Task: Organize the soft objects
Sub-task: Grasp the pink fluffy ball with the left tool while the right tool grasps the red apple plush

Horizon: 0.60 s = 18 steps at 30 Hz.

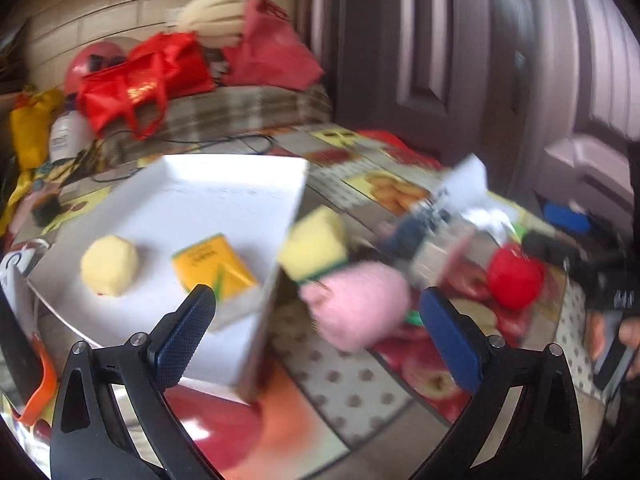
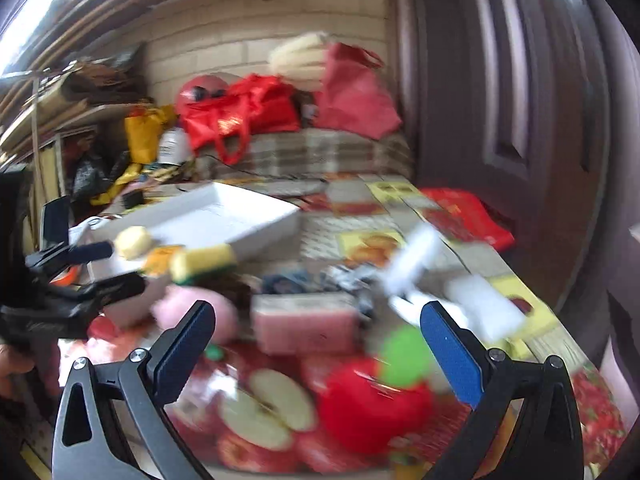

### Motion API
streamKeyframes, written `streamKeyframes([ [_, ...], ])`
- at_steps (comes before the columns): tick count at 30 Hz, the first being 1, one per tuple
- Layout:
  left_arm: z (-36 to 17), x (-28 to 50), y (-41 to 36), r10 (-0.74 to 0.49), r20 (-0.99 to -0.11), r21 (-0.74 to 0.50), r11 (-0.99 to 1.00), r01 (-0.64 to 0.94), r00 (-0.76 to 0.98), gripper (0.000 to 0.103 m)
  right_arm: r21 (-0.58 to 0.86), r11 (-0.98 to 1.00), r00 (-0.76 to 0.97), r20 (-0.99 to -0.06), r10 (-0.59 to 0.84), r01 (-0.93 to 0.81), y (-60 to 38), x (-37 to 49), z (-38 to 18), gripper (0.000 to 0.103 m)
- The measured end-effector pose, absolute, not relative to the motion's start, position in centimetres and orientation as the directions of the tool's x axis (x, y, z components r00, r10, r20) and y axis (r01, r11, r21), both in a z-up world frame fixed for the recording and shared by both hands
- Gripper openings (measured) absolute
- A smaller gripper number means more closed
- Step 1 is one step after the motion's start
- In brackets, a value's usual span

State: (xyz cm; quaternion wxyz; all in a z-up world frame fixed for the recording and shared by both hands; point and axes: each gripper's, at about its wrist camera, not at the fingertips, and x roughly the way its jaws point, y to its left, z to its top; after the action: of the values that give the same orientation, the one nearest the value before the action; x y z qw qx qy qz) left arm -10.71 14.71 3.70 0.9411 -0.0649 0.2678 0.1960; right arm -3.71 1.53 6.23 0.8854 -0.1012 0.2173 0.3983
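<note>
A white tray (image 1: 224, 208) holds a pale yellow ball (image 1: 110, 266) and an orange-yellow sponge (image 1: 214, 270). Just outside its right wall lie a yellow sponge with a green base (image 1: 316, 248), a pink plush (image 1: 356, 306) and, further right, a red plush (image 1: 514, 280). My left gripper (image 1: 316, 300) is open over the tray's corner and the pink plush, holding nothing. My right gripper (image 2: 318, 312) is open above the red plush (image 2: 376, 408), which has a green top; a pink sponge block (image 2: 306, 322) lies beyond it. The left gripper (image 2: 116, 268) shows at the left, near the tray (image 2: 224, 216).
Everything is motion-blurred. The table wears a fruit-print cloth (image 1: 352, 392). White packets (image 2: 484, 308) and dark clutter (image 2: 288, 280) lie mid-table. Red bags (image 1: 148, 80) and a yellow bag (image 1: 32, 128) pile up behind; a dark door (image 2: 500, 100) stands right. A person's hand (image 1: 632, 332) shows at the edge.
</note>
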Motion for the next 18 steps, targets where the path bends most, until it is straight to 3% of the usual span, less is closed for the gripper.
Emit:
streamKeyframes([
  [2,3.5,-9.6,13.5,0.376,-0.551,0.050,0.906,-0.421,0.745,0.103,-0.004,0.684,0.600,-0.483,0.637,-0.730,0.0,-2.7,6.3,0.103],
  [16,0.4,-3.3,13.2,0.319,-0.727,0.076,0.917,-0.391,0.608,0.102,0.003,0.631,0.425,-0.737,0.526,-0.776,2.0,-0.5,2.6,0.102],
  [18,0.0,-2.8,13.4,0.309,-0.744,0.071,0.918,-0.391,0.592,0.102,0.035,0.619,0.382,-0.760,0.526,-0.784,2.2,0.0,2.2,0.086],
])
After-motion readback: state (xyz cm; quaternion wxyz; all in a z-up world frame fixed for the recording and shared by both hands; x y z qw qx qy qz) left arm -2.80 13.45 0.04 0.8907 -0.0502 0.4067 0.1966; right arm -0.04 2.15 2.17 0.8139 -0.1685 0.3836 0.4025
